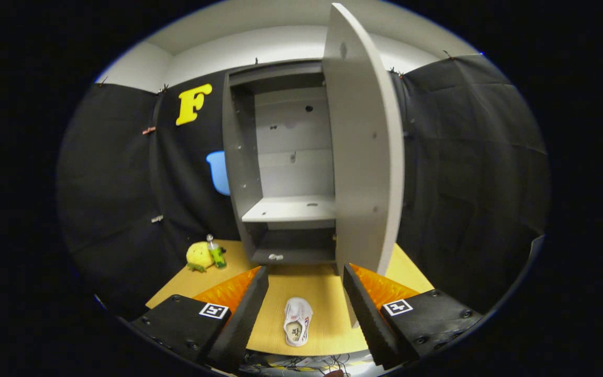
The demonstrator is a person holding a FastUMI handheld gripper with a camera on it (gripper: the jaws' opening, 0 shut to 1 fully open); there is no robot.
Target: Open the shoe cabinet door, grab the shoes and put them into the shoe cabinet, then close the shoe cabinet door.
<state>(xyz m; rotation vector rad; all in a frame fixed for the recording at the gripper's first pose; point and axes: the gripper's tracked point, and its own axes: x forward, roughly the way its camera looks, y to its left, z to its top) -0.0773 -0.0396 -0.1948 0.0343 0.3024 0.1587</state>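
A grey shoe cabinet [241, 157] stands on the yellow wooden table [312, 285] ahead of me. Its door [364, 157] is swung wide open toward me on the right side, showing one shelf [291, 208] and a dark lower compartment. A small white shoe [298, 320] lies on the table between my fingers, its opening facing up and its toe toward the cabinet. My gripper [304, 309] is open, held above the table, with nothing pressed between the fingers.
A yellow plush toy [200, 255] and a small green bottle [216, 252] sit on the table left of the cabinet. Black cloth walls close in the booth on both sides. Cables lie below the table's near edge.
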